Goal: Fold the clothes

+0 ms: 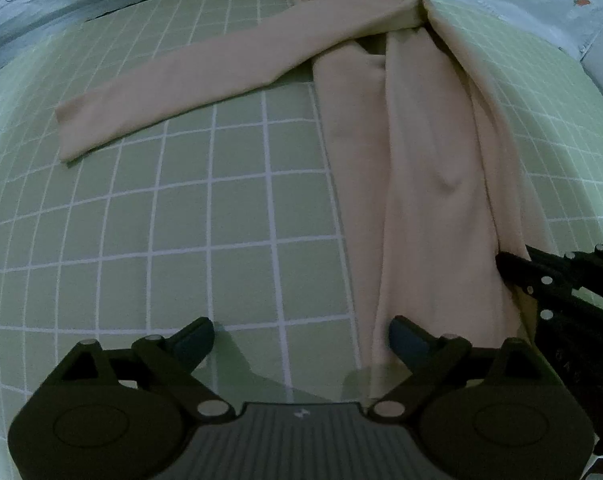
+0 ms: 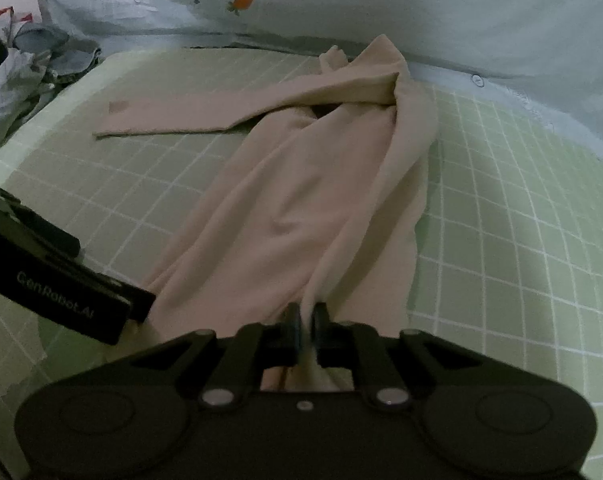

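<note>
A beige long-sleeved garment (image 1: 413,168) lies lengthwise on the green grid sheet (image 1: 181,220), folded into a narrow strip. One sleeve (image 1: 173,84) stretches out to the left. My left gripper (image 1: 301,336) stands open just above the sheet at the garment's near end, and its right finger (image 1: 407,338) rests at the cloth's edge with nothing pinched. My right gripper (image 2: 306,320) is shut on a raised fold of the garment (image 2: 301,184) at its near hem. It enters the left wrist view from the right (image 1: 505,264), against the garment's right edge.
A pale blue quilt (image 2: 341,8) with carrot prints runs along the back of the sheet. Crumpled cloth (image 2: 29,64) is piled at the far left. The left gripper's body (image 2: 61,280) sits close on the left in the right wrist view.
</note>
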A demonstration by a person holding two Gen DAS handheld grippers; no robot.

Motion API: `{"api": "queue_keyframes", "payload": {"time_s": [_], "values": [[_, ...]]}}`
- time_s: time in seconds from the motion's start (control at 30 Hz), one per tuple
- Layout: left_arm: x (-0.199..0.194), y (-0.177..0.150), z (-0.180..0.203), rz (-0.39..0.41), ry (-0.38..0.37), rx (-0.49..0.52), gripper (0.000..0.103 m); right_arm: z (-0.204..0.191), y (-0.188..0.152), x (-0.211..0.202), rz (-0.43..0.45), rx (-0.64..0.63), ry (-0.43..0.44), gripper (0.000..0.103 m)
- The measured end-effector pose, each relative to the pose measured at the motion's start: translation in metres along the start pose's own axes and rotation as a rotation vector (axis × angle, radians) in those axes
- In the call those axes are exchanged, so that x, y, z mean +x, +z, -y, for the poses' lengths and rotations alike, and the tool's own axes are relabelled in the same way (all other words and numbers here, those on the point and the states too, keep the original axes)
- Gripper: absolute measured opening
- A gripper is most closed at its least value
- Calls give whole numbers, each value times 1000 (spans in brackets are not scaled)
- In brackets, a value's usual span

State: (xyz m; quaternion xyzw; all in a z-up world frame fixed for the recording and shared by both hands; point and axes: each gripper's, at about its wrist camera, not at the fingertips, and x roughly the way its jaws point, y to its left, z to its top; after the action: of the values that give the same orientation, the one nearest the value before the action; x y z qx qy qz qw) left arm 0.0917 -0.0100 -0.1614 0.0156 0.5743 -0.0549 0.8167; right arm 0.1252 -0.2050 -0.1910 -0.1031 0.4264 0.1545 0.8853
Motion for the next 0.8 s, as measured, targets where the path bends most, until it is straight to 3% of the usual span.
{"api": "queue_keyframes", "payload": {"time_s": [0.53, 0.7, 0.8], "values": [[-1, -16, 0, 20, 8, -19, 97, 2, -25, -18, -13, 84, 42, 18], [-6, -16, -9, 1, -17, -78, 96, 8, -30, -33, -2, 125, 94, 37], [-13, -6, -24, 7, -49, -162, 96, 21, -21, -43, 36, 154, 74, 49]]}}
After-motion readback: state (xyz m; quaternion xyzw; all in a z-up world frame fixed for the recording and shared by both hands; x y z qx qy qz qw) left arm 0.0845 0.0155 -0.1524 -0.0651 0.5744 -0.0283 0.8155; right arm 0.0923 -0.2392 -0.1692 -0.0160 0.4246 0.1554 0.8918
